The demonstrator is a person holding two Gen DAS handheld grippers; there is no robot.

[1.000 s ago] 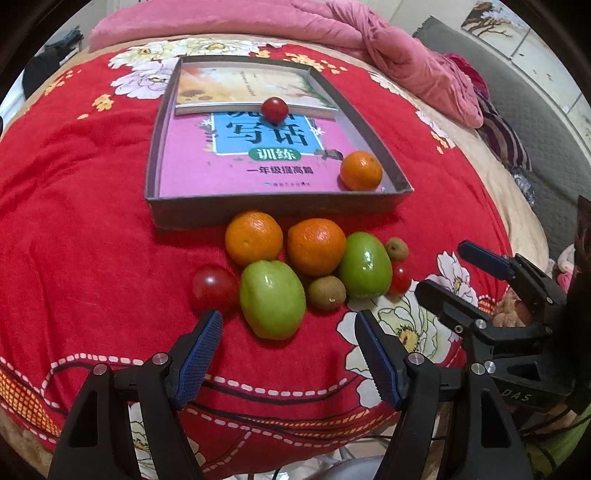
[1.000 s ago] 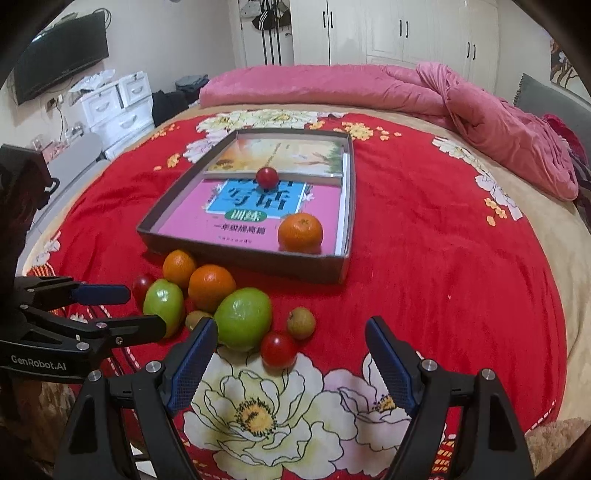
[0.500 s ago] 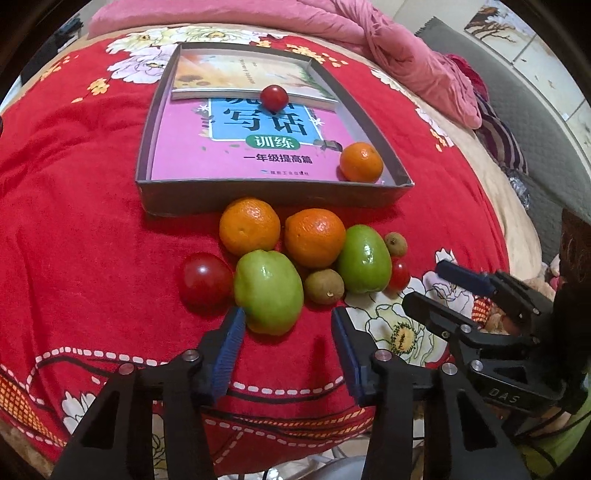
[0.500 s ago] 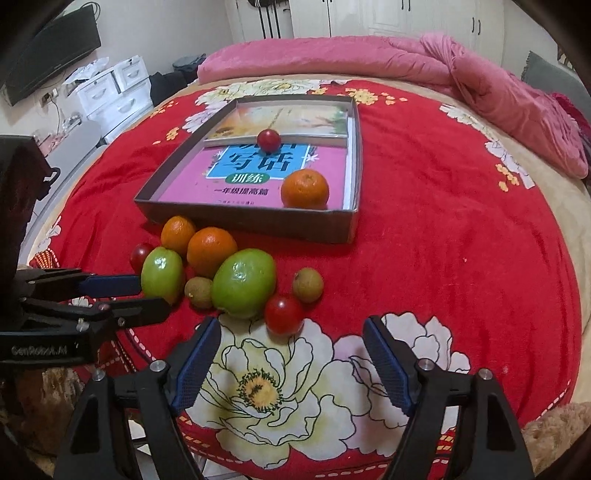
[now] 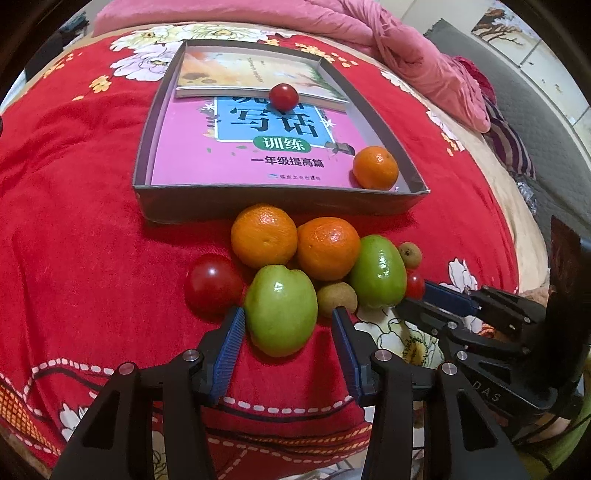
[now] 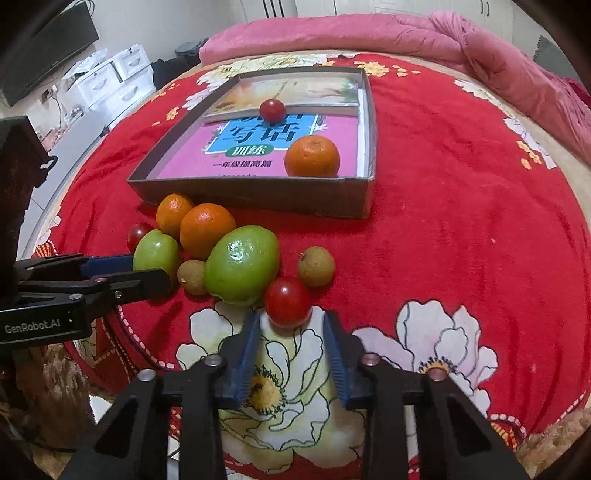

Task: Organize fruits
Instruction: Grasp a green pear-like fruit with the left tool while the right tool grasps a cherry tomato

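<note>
A pile of fruit lies on the red bedspread in front of a grey box (image 5: 258, 203). My left gripper (image 5: 288, 317) is open with its jaws on either side of a green fruit (image 5: 280, 308), apart from it. My right gripper (image 6: 291, 321) is open just short of a small red tomato (image 6: 288, 302). Beside them lie two oranges (image 5: 264, 236) (image 5: 327, 247), another green fruit (image 6: 242, 264), a bigger tomato (image 5: 212, 284) and small brown fruits (image 6: 317, 266). In the box, an orange (image 6: 312, 156) and a tomato (image 6: 272, 110) rest on books.
The box (image 6: 258, 194) holds a pink book (image 5: 258, 147) and a second book behind it. A pink quilt (image 6: 369, 33) lies along the far side of the bed. White drawers (image 6: 110, 81) and a TV stand to the left, off the bed.
Both grippers have moved forward and down toward the fruit pile and have narrowed. The left jaws now flank the green fruit and the right jaws have reached the small tomato.
</note>
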